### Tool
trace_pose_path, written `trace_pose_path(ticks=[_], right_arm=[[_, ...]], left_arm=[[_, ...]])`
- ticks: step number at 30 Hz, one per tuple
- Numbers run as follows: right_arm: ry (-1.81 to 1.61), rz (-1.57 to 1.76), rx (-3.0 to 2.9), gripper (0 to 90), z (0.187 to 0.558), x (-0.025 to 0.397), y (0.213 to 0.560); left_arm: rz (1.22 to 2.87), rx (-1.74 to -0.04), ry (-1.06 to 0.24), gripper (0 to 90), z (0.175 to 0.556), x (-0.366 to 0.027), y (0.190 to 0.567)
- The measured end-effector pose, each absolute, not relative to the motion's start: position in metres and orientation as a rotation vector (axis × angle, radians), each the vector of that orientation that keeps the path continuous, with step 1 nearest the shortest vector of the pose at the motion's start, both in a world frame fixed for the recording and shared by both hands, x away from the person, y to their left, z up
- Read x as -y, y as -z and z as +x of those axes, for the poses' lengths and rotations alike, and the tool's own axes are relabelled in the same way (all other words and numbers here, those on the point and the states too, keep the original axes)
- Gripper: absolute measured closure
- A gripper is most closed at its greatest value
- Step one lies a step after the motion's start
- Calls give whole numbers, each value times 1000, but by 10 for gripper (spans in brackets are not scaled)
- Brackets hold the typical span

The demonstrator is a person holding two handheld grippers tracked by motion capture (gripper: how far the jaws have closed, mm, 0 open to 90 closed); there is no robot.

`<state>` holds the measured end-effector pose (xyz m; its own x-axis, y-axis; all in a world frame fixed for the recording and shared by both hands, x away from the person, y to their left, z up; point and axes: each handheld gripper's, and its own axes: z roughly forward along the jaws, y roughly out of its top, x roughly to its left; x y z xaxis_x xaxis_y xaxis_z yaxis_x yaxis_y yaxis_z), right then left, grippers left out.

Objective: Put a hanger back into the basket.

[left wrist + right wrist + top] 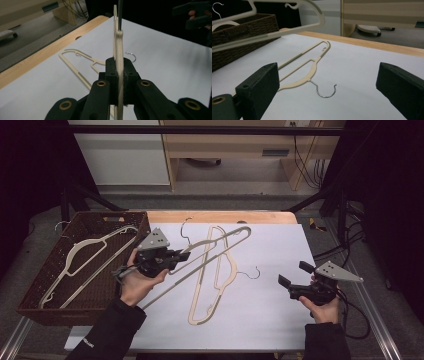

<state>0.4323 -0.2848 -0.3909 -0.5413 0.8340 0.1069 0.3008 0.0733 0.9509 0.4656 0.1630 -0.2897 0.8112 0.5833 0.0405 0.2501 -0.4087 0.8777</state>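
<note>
Left gripper (181,256) clamps a raised hanger (220,245) over the sheet near the basket (35,285), right gripper (292,276) gapes empty, and the hanger's hook may snag the flat hanger (212,285)

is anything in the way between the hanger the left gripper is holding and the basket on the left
Nothing visible blocks it. The left gripper is shut on the held hanger, lifted above the white sheet right beside the brown basket. The basket's top is open; one hanger in the basket already lies inside. The flat hanger lies on the far side.
</note>
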Motion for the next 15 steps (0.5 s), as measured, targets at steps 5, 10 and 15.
trace_pose_path(ticks=[5, 10, 15], right_arm=[[-1482, 1125, -1885, 50, 431, 285, 390], [-1489, 1117, -1887, 44, 431, 284, 390], [-1484, 1121, -1892, 44, 432, 283, 391]], left_arm=[[1986, -599, -450, 855, 462, -181, 265], [1981, -604, -492, 855, 461, -200, 251], [1995, -643, -562, 854, 465, -238, 234]])
